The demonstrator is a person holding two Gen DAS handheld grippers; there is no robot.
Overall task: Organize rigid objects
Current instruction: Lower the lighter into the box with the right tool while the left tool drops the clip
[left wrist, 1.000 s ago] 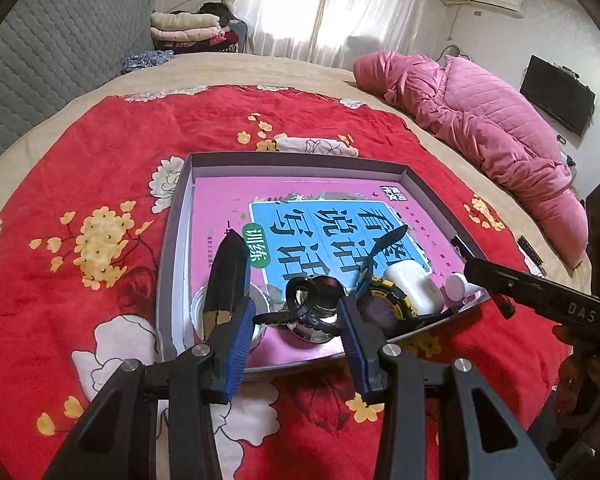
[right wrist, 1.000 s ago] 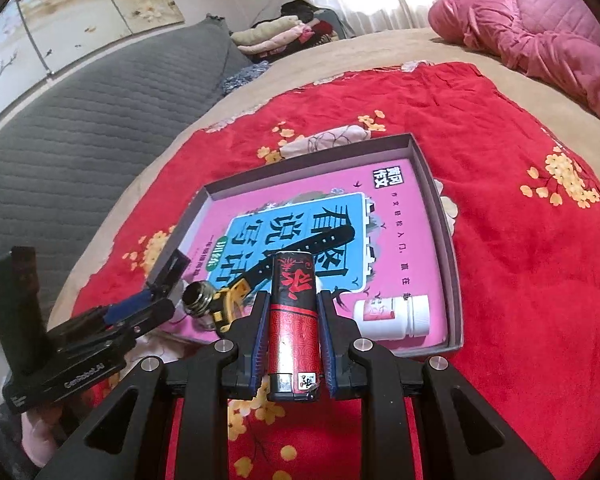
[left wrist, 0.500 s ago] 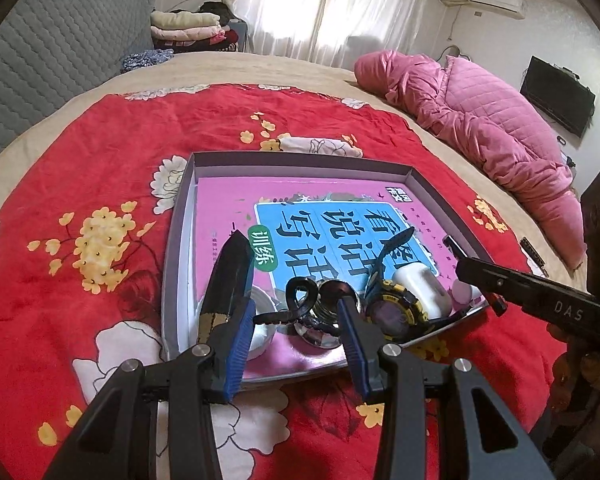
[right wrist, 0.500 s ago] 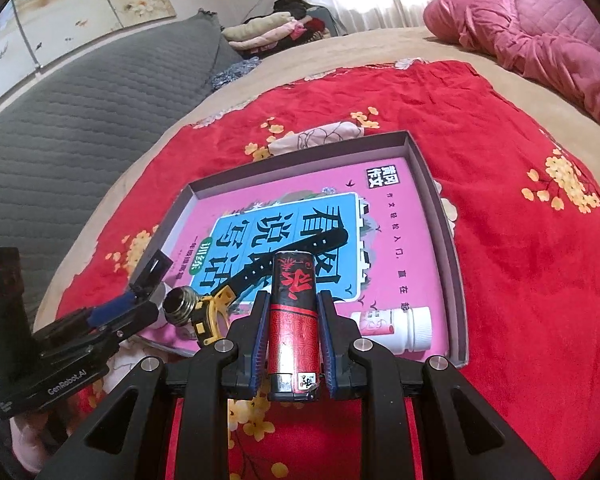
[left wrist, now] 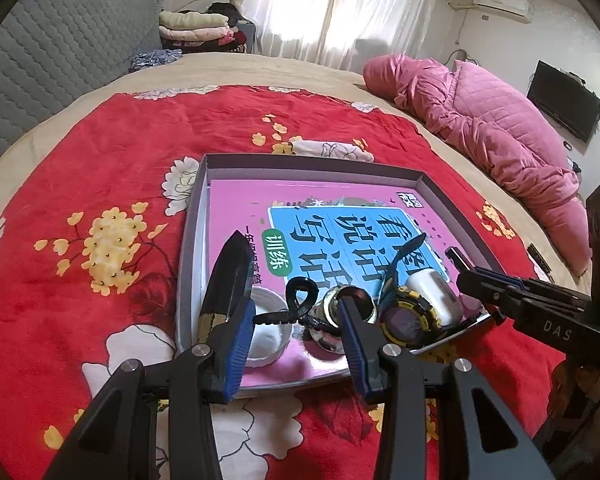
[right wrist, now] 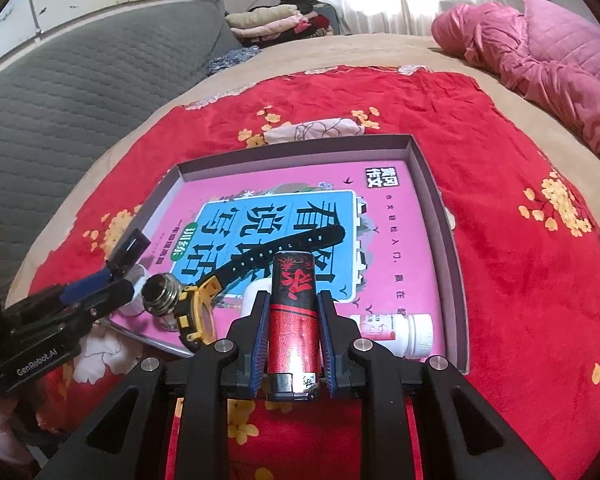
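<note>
**Lighter Held Over Tray; Left Claw Standing Apart**

The right gripper (right wrist: pixel 293 322) is closed on a red and black lighter (right wrist: pixel 294 316). The lighter is clamped upright along the line of the fingers, with its metal end toward the camera and its far end over the near edge of the tray (right wrist: pixel 440 196).

The tray is a shallow grey box laid on a red flowered blanket (right wrist: pixel 512 184). A pink book (right wrist: pixel 384 236) with a blue panel covers its floor. On the book, at the near side, the following are seen: a white bottle (right wrist: pixel 396 332) lying on its side just right of the lighter, a watch (right wrist: pixel 198 312) with a yellow and black case and a long black strap, and a round metal piece (right wrist: pixel 161 294) touching the watch case.

The left gripper (left wrist: pixel 296 334) is held with its jaws apart over the near left corner of the tray. A dark pointed object (left wrist: pixel 228 276) lies against the outer side of its left finger; whether it is gripped cannot be told. Between the fingers, a black looped cord (left wrist: pixel 298 300) and a white round lid (left wrist: pixel 266 334) are visible, neither pressed by the pads.

A pink quilt (left wrist: pixel 496 132) lies at the far right of the bed.
</note>
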